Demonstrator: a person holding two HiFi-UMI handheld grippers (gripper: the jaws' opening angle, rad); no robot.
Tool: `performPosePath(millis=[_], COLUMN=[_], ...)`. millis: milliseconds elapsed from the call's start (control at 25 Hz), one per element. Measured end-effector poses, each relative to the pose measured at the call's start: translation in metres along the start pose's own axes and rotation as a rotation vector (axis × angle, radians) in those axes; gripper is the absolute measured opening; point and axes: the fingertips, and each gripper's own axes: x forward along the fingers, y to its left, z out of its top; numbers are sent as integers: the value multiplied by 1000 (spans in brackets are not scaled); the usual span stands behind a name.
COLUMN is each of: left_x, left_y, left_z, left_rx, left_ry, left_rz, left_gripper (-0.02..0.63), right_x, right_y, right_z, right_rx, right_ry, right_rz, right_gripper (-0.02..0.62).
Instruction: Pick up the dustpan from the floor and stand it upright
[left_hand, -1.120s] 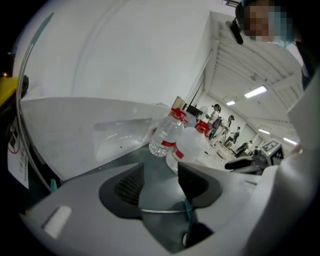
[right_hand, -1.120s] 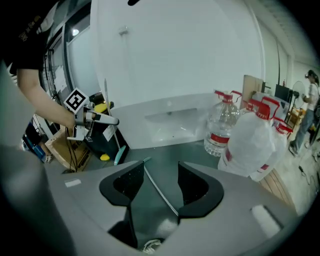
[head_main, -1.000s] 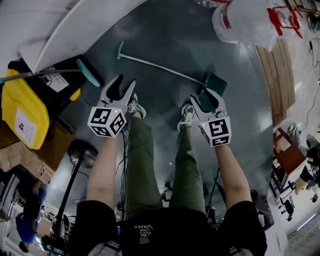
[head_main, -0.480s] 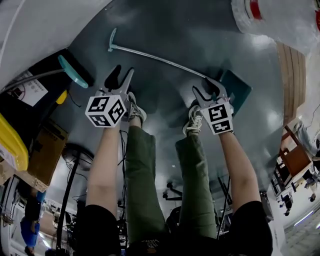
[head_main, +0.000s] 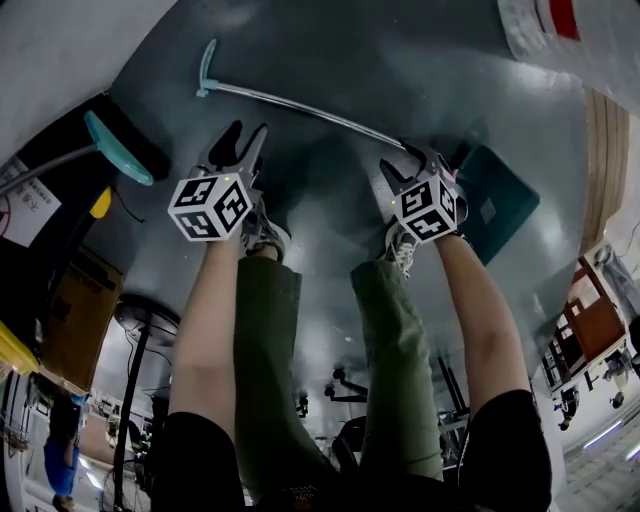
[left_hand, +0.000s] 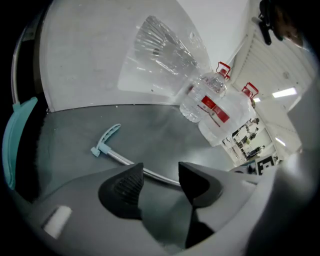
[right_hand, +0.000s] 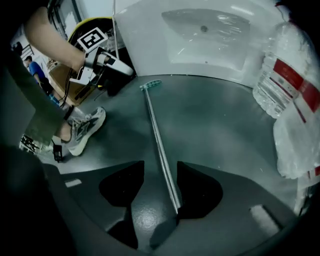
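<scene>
The floor (head_main: 330, 60) is a smooth, dark grey, glossy surface. A dustpan (head_main: 500, 205) lies flat on it, with the teal pan at the right. Its long metal handle (head_main: 300, 105) runs left to a teal grip. Two shoes (head_main: 262, 232) stand near the handle. Wrapped water bottles (head_main: 560, 25) rest at the far right.

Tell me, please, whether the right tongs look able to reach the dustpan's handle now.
Probably yes: the right tongs stand open, the handle runs between them, and nothing blocks the way.
</scene>
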Motion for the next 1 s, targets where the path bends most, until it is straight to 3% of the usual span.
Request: performPosePath(millis=[320, 480, 520, 560, 1000], left_x=[35, 37, 37, 37, 31], left_y=[20, 23, 24, 25, 8], left_z=[-14, -21, -23, -26, -10], left_rx=[-31, -102, -122, -137, -214], left_ry=[18, 17, 21, 26, -5], left_rz=[-1, -12, -14, -15, -54], left_gripper=[253, 265, 270, 275, 298], right_x=[54, 65, 66, 67, 35], right_y=[-14, -13, -12, -12, -11], right_z=[-27, -33, -34, -34, -22], right_rx=[-117, -135, -143, -152, -249], right_ry=[99, 119, 120, 120, 63], right_rz=[14, 30, 29, 26, 16], right_gripper=[188, 186, 159, 90, 77])
